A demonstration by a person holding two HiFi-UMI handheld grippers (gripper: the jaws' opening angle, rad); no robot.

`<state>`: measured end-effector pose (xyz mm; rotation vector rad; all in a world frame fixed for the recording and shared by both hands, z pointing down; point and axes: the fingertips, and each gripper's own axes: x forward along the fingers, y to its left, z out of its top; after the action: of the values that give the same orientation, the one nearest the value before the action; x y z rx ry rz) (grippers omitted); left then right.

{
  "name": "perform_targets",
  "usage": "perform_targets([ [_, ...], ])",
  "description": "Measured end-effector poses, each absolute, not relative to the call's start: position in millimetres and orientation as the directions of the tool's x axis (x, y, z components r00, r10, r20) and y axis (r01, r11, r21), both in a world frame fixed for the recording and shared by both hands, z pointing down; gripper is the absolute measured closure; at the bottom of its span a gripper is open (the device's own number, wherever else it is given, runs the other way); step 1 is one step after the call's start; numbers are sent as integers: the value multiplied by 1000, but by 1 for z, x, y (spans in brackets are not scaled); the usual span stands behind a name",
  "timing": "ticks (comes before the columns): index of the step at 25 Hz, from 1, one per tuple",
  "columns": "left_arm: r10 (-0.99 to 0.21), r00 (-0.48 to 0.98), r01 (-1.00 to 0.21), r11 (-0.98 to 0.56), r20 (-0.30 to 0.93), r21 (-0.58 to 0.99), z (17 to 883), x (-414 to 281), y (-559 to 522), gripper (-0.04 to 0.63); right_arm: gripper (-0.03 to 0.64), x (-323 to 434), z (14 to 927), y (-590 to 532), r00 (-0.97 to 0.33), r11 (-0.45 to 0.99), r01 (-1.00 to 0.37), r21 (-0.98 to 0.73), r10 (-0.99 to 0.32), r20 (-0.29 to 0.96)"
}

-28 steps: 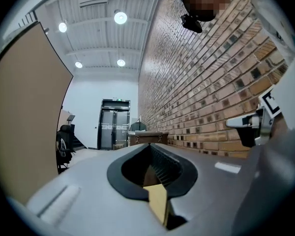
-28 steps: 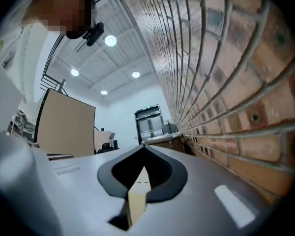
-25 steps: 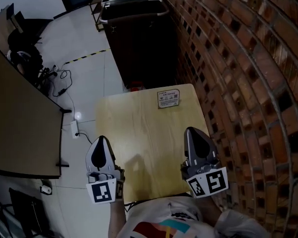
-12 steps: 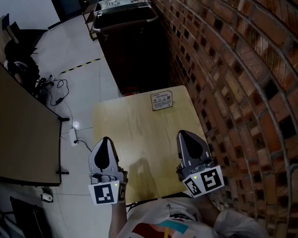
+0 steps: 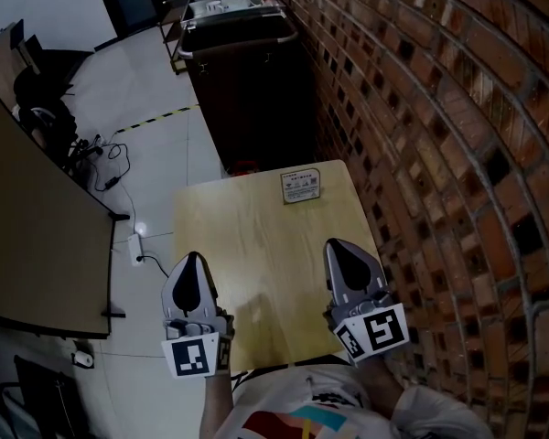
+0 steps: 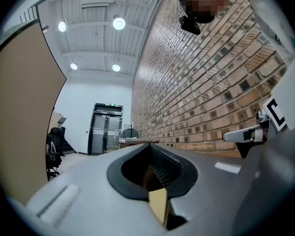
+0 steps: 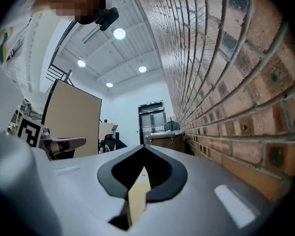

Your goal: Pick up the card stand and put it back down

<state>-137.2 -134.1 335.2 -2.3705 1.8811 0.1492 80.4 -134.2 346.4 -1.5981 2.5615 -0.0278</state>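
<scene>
At table's (image 5: 256,236) far edge, pale card stand (image 5: 302,187), left gripper (image 5: 190,263), right gripper (image 5: 337,250), jaws clenched

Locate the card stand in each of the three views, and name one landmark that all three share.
Head view: the card stand stands upper centre, at the far edge of the table.
Left gripper view: not in it.
Right gripper view: not in it.
Shared landmark: the brick wall, on the right in every view.
</scene>
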Motion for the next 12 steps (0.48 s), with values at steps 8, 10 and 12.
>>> perform_targets([
  [8,-974,182,-983,-183,-131,-10,339,-153,-132,591,617,91,368,-128,-408,409,-908,-94,-912,-30],
  [10,-976,170,-985,-170,-135,-12,338,-158,-133,591,617,94,371,-128,-401,401,-911,-91,-916,-20],
  [12,-977,159,-987,-159,-139,-10,337,-161,-135,591,617,97,373,-127,-392,392,-916,-90,-920,-14],
])
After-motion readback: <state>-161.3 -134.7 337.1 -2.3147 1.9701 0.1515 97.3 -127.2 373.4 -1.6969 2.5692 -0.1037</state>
